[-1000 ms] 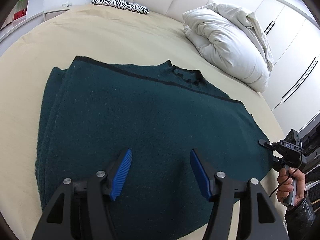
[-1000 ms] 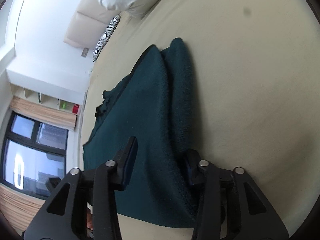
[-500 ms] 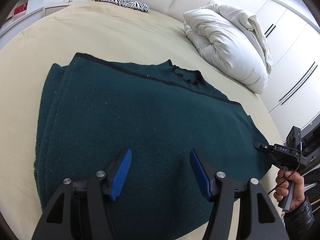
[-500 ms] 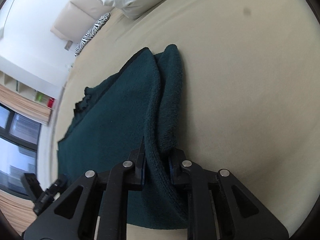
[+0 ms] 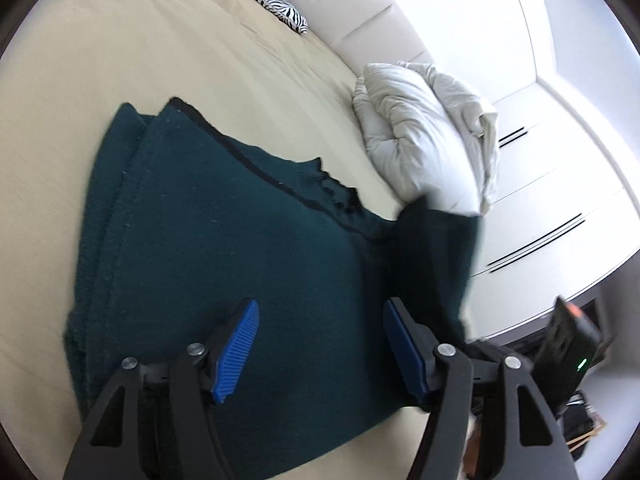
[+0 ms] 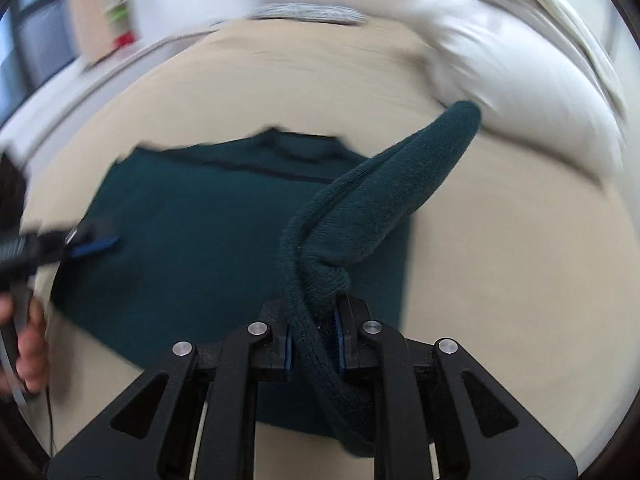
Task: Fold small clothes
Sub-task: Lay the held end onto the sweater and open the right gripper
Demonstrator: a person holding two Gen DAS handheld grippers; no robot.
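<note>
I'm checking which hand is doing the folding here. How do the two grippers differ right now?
The right gripper is shut on the green sweater's lifted side; the left gripper stands open, its jaws having just widened, nothing between them. The right raises cloth off the bed; the left hovers above the flat part. Both have blue pads.

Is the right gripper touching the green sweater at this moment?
Touching. The right wrist view shows the right gripper with its jaws shut on a bunched edge of the sweater, the knit pinched between both pads and lifted off the bed.

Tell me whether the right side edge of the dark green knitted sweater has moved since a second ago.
Yes. The sweater's right edge, clamped in the right gripper, has risen off the beige bedsheet and swung over the sweater.
</note>
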